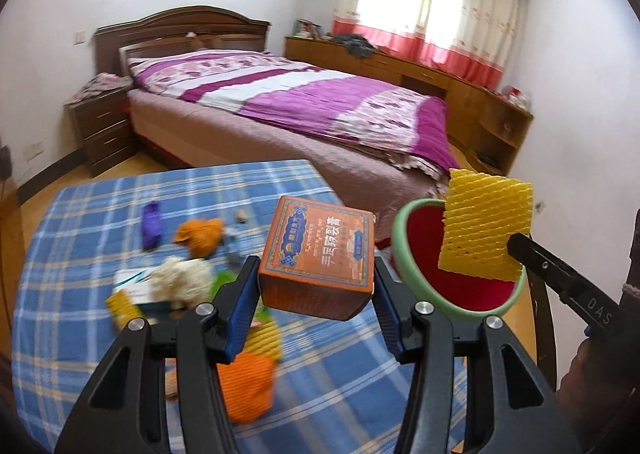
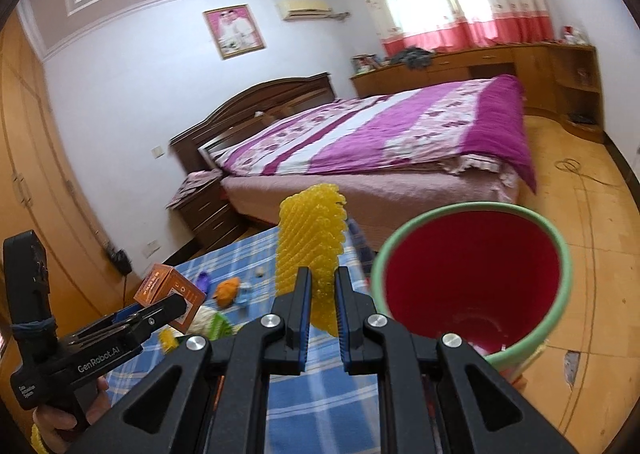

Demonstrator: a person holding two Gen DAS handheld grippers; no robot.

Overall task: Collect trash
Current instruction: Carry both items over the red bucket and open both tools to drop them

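Left hand-held gripper (image 1: 316,294): clamped on orange box (image 1: 318,262). Right hand-held gripper (image 2: 322,306): pinching yellow foam net (image 2: 310,250). Risk: flimsy net snagging bin (image 2: 472,278) rim, falling outside.

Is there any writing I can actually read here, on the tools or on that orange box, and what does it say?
"GenRobot.AI": on the side of the left gripper, seen from the right wrist.
"DAS": on the arm of the right gripper; the rest is cut off.
Orange box, clamped in the left gripper: large Chinese characters, too blurred to read with confidence.
Small print on the left gripper's handle: too small to read.
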